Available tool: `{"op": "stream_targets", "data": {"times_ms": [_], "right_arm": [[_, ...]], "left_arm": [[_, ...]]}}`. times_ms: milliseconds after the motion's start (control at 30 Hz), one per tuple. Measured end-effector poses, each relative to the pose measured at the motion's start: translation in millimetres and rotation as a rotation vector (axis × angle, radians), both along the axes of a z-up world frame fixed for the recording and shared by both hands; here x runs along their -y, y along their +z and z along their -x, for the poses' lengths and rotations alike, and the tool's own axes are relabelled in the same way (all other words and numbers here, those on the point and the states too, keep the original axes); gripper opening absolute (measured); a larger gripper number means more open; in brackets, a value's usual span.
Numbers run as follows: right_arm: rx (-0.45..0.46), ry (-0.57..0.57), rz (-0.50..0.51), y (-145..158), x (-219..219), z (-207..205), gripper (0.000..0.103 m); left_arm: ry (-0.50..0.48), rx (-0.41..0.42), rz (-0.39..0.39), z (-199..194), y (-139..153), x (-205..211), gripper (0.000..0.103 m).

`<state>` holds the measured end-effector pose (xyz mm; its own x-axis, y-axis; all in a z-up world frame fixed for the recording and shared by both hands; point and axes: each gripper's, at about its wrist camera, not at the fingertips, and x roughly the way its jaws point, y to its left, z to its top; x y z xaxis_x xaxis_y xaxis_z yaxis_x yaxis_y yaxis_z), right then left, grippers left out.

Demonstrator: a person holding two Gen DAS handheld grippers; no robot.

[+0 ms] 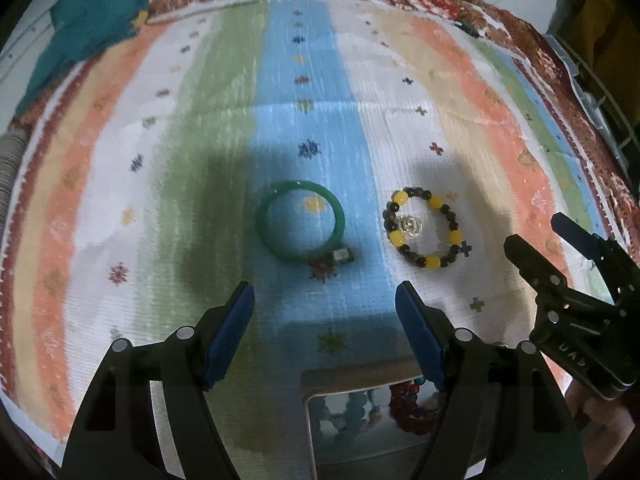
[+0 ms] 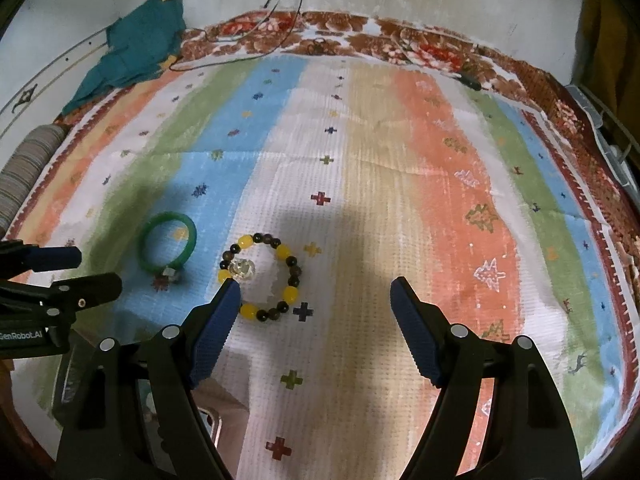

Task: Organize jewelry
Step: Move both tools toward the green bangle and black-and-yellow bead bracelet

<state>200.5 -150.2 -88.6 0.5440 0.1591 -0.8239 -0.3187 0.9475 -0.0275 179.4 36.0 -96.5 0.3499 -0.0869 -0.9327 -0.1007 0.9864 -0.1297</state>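
A green bangle (image 1: pixel 301 221) with a small tag lies flat on the blue stripe of the cloth. Right of it lies a bracelet of yellow and dark beads (image 1: pixel 425 227) with a shiny charm. My left gripper (image 1: pixel 325 292) hangs open just short of the bangle, nothing between its blue pads. In the right wrist view the green bangle (image 2: pixel 168 247) and the beaded bracelet (image 2: pixel 260 276) lie left of centre. My right gripper (image 2: pixel 315 288) stands open and empty, its left fingertip (image 2: pixel 230 292) overlapping the bracelet's near edge. A box (image 1: pixel 360 412) holding more beaded bracelets sits under the left gripper.
A striped cloth (image 2: pixel 360 184) with small cross marks covers the table. A teal rag (image 2: pixel 136 52) lies at the far left corner, thin cables (image 2: pixel 288 4) hang at the back, and a dark plug (image 2: pixel 472 82) lies at the far right. The other gripper (image 1: pixel 568 284) shows at right.
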Motion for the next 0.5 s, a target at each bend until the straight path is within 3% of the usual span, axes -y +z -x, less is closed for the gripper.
{"op": "stream_targets", "data": {"times_ms": [233,500], "right_arm": [[-0.036,-0.001,0.011,-15,-3,-10,0.077],[-0.055,0.002,0.022,-25,-6,-19,0.077]], "left_arm": [[0.001,-0.049,0.039,-11,-15,-2,0.073],[0.016,-0.054,0.019,-21,-20,-7,0.073]]}}
